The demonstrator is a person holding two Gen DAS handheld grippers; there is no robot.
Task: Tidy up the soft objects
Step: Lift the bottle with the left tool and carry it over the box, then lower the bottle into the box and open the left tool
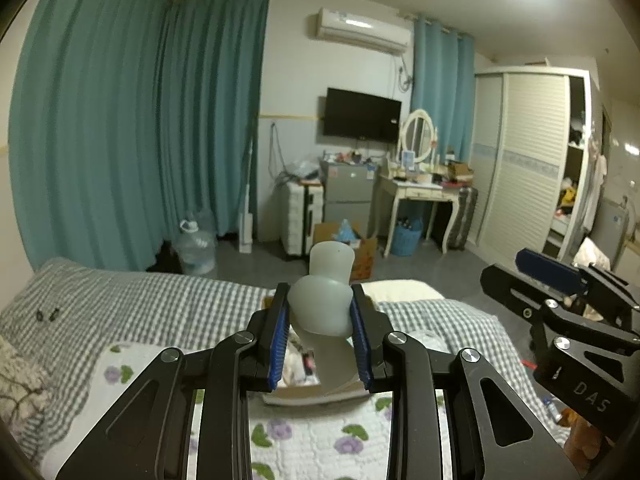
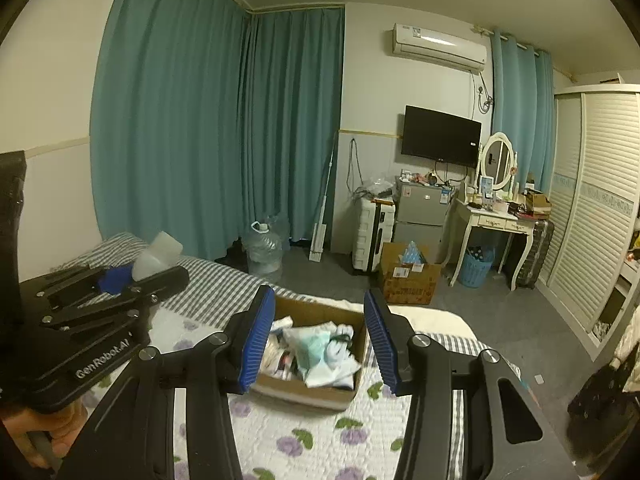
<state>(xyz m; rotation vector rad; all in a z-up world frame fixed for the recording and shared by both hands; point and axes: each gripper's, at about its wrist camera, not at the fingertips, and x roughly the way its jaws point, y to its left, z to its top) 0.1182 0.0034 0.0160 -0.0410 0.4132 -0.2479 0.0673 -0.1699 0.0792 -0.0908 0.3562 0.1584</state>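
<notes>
Left wrist view: bed with checked cover and floral quilt; cardboard box of soft items resting on the quilt. Left gripper, raised over the box and tilted slightly downward, jaws narrowly set, pads pressing a translucent grey soft piece that stands up between them. Right gripper, also above the box, tilted slightly down, jaws partly apart with nothing between them. Hand grips the left handle.
</notes>
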